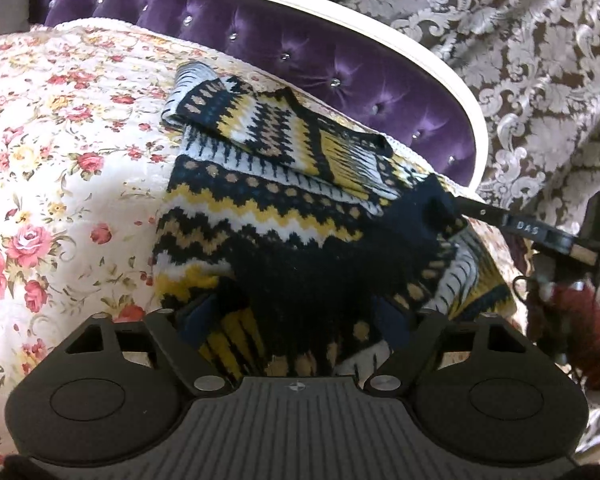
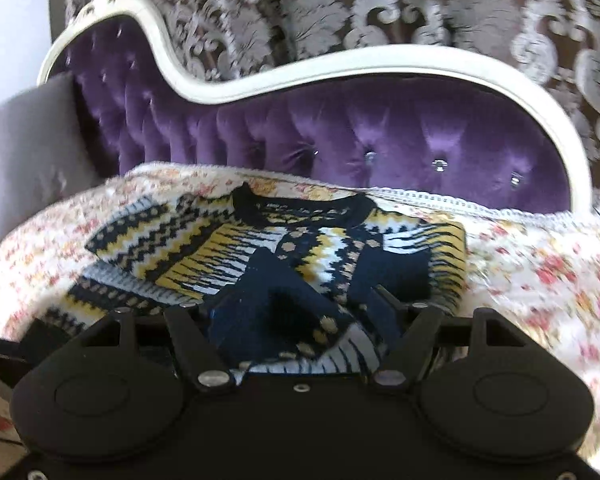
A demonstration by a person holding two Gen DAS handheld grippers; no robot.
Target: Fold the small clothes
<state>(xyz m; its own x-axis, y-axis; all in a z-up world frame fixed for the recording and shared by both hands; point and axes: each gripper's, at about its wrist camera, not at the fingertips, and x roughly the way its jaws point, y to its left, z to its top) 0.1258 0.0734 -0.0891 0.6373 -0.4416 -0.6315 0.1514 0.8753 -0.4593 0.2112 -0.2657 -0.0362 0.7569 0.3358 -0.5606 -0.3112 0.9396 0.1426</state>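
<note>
A small knit sweater (image 1: 300,216), navy with yellow and white zigzag bands, lies partly folded on the floral bed cover. One sleeve is folded across its chest. My left gripper (image 1: 300,316) sits at its near hem, jaws wide apart. Dark knit bunches over and between its blue fingers (image 1: 202,312), hiding the tips. From the other side, the sweater (image 2: 284,248) shows its neckline at the far edge. My right gripper (image 2: 306,316) is open, with a navy sleeve lying loose between its fingers (image 2: 224,312). A black finger (image 1: 500,218) of the right gripper touches the sweater's right edge in the left wrist view.
The floral quilt (image 1: 60,160) spreads wide to the left of the sweater. A purple tufted headboard (image 2: 380,136) with a white frame runs behind it, patterned curtains beyond. A grey cushion (image 2: 24,152) leans at the far left. A red sleeve (image 1: 580,320) shows at the right.
</note>
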